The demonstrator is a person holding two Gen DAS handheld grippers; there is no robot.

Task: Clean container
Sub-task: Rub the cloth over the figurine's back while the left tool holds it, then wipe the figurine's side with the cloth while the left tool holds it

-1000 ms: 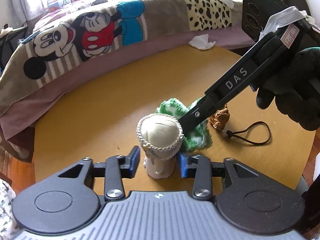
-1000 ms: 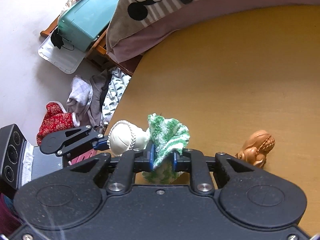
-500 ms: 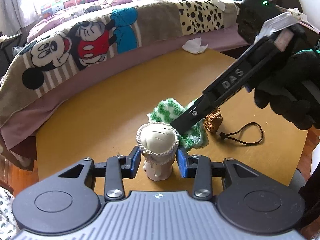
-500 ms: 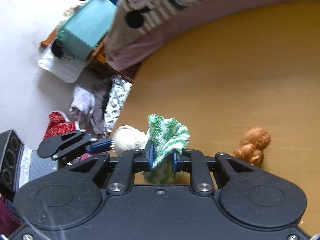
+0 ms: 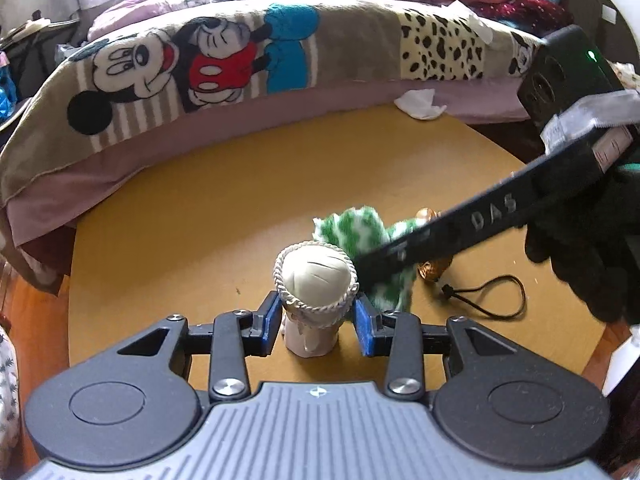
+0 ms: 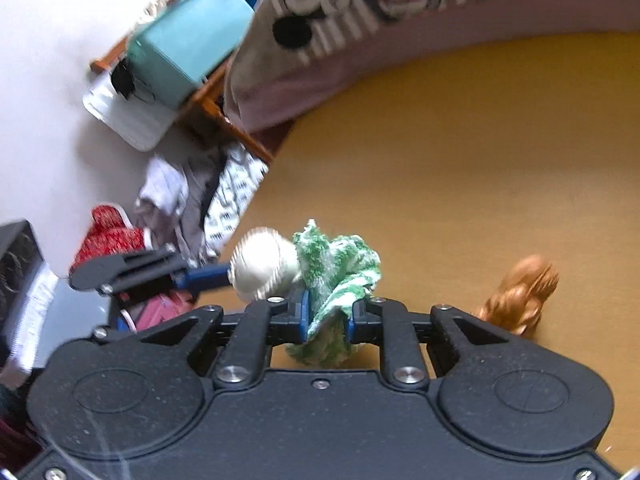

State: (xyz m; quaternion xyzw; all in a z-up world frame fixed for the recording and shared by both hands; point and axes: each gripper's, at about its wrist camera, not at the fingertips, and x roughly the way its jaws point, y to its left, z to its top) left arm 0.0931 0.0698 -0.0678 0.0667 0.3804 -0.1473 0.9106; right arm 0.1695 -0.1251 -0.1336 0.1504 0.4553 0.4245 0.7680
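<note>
Item one, left tongs (image 5: 316,318): blue pads are flanking the foot of the cream container (image 5: 315,280) on the yellow surface (image 5: 180,232). Against half a second ago they are standing wider, with gaps showing on both sides, so the hold is reading as released; the container is standing upright unaided.

Item two, container: rope-trimmed rim, mouth filled flush by a pale ridged mass; whether lid or contents cannot be told.

Item three, green-and-white cloth (image 6: 336,268): the right tongs (image 6: 328,318) are clenching it and pressing it against the container's right flank. The wiping is judged under way, now less steadied.

Item four, brown figurine (image 6: 520,296) with black cord (image 5: 492,296): lying near, apart from the cloth.
</note>
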